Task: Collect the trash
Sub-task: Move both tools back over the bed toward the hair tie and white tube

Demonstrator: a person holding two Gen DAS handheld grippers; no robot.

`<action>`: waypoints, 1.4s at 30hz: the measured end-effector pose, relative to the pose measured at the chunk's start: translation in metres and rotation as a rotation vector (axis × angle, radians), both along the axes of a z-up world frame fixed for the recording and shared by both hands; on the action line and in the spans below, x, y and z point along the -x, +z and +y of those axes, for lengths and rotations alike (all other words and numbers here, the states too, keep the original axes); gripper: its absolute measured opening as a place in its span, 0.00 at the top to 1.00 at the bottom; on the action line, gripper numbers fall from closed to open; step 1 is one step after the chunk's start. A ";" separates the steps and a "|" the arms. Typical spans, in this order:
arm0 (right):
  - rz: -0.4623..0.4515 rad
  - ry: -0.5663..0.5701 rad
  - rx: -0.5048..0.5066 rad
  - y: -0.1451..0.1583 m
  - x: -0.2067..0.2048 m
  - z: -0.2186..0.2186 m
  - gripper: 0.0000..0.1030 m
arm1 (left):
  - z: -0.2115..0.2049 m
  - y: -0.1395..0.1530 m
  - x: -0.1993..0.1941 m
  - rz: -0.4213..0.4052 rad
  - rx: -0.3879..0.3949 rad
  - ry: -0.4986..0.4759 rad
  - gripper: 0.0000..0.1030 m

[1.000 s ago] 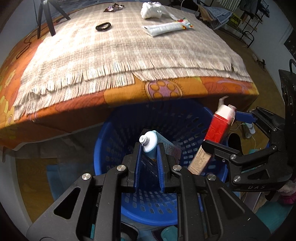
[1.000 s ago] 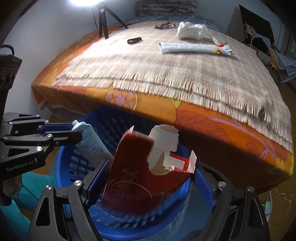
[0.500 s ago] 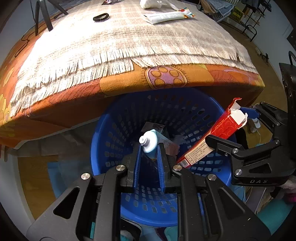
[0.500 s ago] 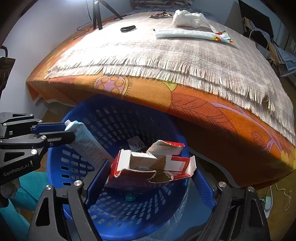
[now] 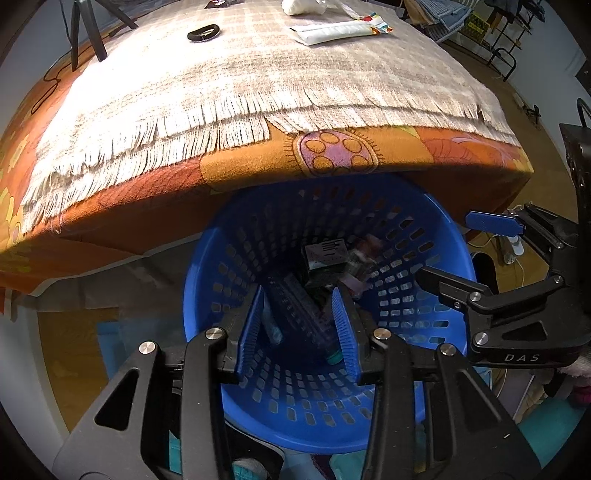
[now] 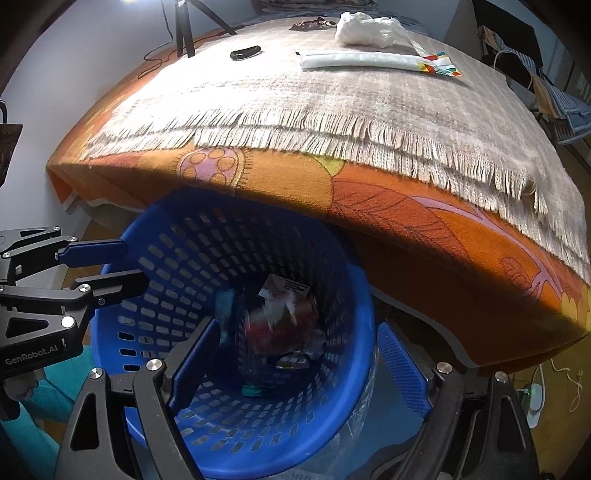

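Both grippers hung over the blue basket, which stood on the floor tucked against the front edge of the bed, presumably so that trash lifted off the bed could be dropped straight in. The left gripper had just been opening; its jaws stood partly apart with nothing pressed between them, and the tube it seemed to have let go showed as a dark streak falling into the basket. The right gripper was spread wide and empty, the red carton lying blurred among the scraps below. More trash waited near the bed's far edge: a long white wrapper, a crumpled white bag and a small dark wrapper. A black hair band lay nearer the far left corner. Motion blur and shadow made the basket's contents hard to sort, and its near rim was cut off behind the grippers.
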State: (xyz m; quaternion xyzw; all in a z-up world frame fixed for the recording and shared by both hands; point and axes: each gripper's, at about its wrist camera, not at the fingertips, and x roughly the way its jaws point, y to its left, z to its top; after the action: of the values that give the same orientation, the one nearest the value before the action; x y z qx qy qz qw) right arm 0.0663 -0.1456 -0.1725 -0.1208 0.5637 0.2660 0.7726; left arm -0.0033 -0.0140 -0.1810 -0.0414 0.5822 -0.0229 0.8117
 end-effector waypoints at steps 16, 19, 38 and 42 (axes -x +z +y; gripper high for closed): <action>-0.013 -0.025 -0.019 0.014 -0.005 -0.002 0.13 | 0.007 0.014 -0.002 -0.024 -0.013 0.016 0.61; -0.020 -0.036 -0.034 0.022 -0.008 -0.004 0.12 | 0.008 0.019 -0.003 -0.031 -0.007 0.022 0.61; -0.085 -0.199 -0.185 0.084 -0.081 -0.027 0.10 | 0.049 0.091 -0.066 -0.213 -0.002 0.106 0.51; -0.093 -0.229 -0.209 0.092 -0.103 -0.028 0.10 | 0.060 0.097 -0.090 -0.228 0.006 0.137 0.51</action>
State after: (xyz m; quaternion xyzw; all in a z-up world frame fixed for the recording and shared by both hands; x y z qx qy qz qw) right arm 0.1695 -0.1736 -0.0804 0.0130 0.5067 0.2272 0.8315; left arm 0.0864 0.0461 -0.0838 -0.0805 0.4819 0.0264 0.8721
